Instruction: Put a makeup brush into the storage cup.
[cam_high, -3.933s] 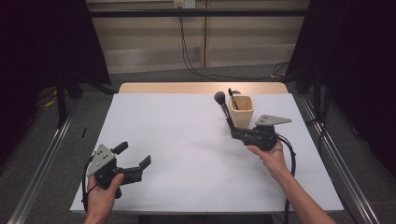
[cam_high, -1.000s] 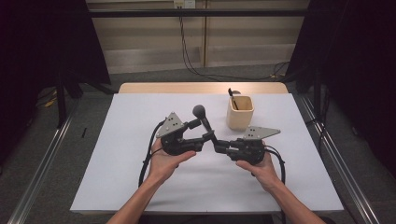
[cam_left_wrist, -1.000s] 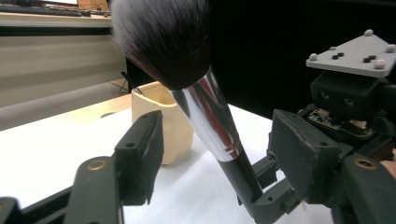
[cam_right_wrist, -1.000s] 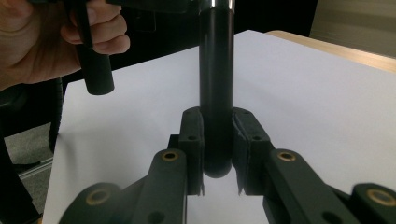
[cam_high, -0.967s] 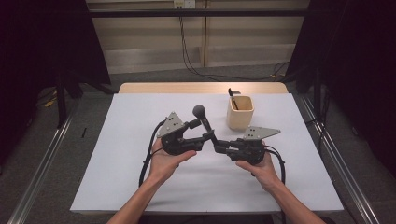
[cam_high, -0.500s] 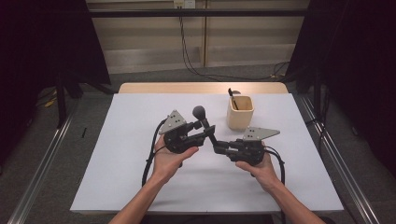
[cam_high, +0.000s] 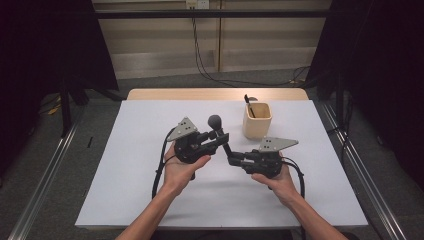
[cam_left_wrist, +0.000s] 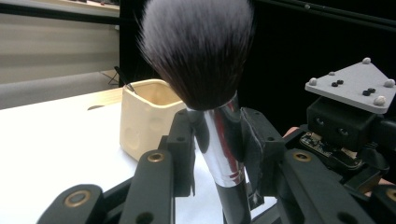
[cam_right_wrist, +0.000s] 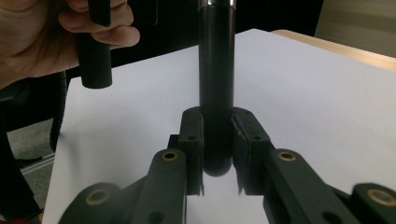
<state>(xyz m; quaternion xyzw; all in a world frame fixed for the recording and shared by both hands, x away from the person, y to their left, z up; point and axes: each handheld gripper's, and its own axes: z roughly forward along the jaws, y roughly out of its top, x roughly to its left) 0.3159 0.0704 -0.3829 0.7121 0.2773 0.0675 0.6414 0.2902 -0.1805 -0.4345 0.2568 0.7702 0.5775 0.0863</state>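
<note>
Brush (cam_left_wrist: 205, 70): upright between both your grippers, its silver collar in the left jaws, its handle's butt in the right.
Left gripper (cam_high: 218, 140): jaws just closing, now clamped on it.
Right gripper (cam_right_wrist: 217, 154): clamped on the handle.
Cup (cam_high: 257, 121): beyond your jaws (a dark thin tool leans inside).

We see a brush (cam_left_wrist: 201, 60) with soft, fine bristles, dark at the root and pale grey at the tips, set in a mirror-bright chrome metal ferrule; its handle is smooth black with a dull sheen. Both the left claw (cam_left_wrist: 217, 144) and right claw (cam_right_wrist: 217, 149) look like matt black plastic with brass-coloured rivets. The cup (cam_high: 257, 121) looks like pale, unglazed matt material. The bench (cam_high: 125, 165) has a smooth, matt white top with a light wood edge.
</note>
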